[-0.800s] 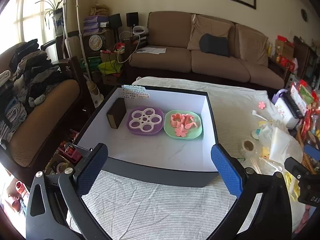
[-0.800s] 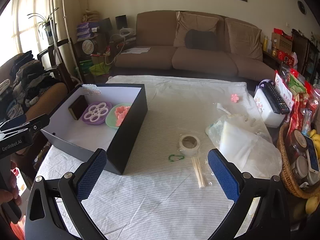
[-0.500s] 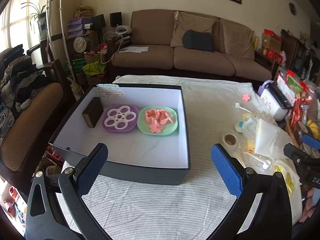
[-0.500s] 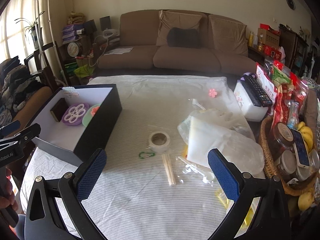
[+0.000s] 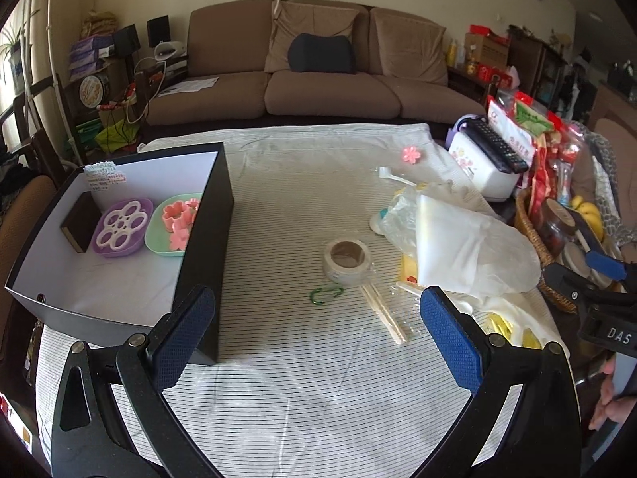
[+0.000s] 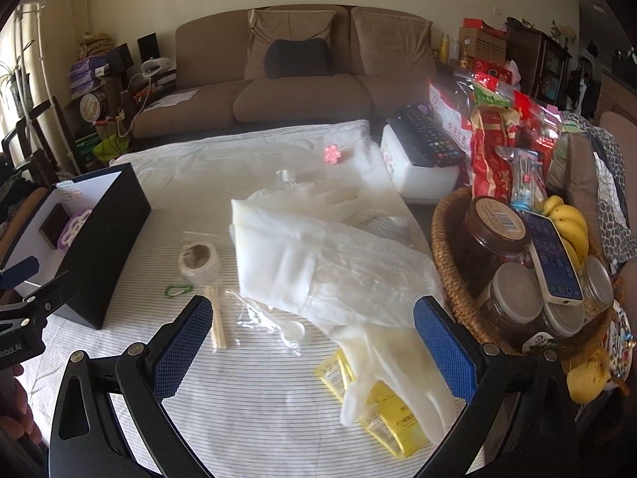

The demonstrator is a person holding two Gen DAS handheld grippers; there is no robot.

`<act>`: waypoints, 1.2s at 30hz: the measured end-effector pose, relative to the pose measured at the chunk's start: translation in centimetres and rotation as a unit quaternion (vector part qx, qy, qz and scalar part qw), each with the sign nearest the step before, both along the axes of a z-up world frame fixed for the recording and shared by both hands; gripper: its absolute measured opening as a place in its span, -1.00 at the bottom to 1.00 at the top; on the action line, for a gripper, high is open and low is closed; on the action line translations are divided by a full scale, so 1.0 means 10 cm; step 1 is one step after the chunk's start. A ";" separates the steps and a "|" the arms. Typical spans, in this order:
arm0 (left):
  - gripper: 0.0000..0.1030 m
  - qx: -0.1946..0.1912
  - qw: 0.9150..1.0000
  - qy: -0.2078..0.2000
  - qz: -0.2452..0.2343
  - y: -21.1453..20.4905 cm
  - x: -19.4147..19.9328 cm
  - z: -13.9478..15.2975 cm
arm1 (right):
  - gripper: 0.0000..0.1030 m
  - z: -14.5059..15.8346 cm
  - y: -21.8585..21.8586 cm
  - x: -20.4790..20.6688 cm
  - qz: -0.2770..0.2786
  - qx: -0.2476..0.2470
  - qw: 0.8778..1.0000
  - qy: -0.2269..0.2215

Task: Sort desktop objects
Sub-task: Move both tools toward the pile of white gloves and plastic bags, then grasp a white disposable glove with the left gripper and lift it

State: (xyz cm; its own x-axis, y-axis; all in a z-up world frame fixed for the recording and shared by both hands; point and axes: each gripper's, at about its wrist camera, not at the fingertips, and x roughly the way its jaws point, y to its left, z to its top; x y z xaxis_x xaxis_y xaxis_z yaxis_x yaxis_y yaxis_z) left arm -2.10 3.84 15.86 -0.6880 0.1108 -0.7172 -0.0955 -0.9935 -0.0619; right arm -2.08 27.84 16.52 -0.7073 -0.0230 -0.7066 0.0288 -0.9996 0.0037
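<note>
Both views are taken from above the desk (image 5: 278,378) near edge, angled down toward the sofa (image 5: 302,79). The tape roll (image 5: 347,259) (image 6: 199,263) is shared, seen left of centre in the right view.

Bare striped cloth (image 5: 302,362) lies open between the black box (image 5: 215,239) and the clutter at right. A tape roll (image 5: 347,259), green clip (image 5: 325,294) and sticks (image 5: 384,312) sit mid-table. Plastic bags (image 6: 318,247) and yellow packets (image 6: 382,406) cover the right side, hemmed by a basket (image 6: 446,239) packed with jars.
</note>
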 end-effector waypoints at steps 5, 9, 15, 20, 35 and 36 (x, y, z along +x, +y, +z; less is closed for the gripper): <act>1.00 0.009 1.000 -0.011 -0.027 0.20 -0.17 -0.19 | 1.00 -0.13 0.35 -0.12 -0.008 -0.025 1.000 -0.010; 1.00 0.012 0.998 -0.020 -0.059 0.42 -0.43 -0.35 | 1.00 -0.24 0.56 -0.23 -0.007 -0.045 0.999 -0.013; 1.00 0.006 0.994 -0.050 -0.098 0.79 -0.98 -0.61 | 1.00 -0.45 0.84 -0.46 -0.007 -0.095 0.995 -0.032; 0.98 0.024 0.987 -0.057 -0.148 1.03 -1.33 -0.64 | 1.00 -0.53 0.99 -0.55 -0.004 -0.124 0.992 -0.029; -0.94 0.064 0.963 -0.055 -0.258 1.32 -1.14 -0.47 | 1.00 -0.55 0.96 -0.60 0.014 -0.109 0.994 -0.016; -0.94 0.062 0.961 -0.049 -0.266 1.29 -1.03 -0.40 | 1.00 -0.53 0.98 -0.60 0.015 -0.113 0.993 -0.015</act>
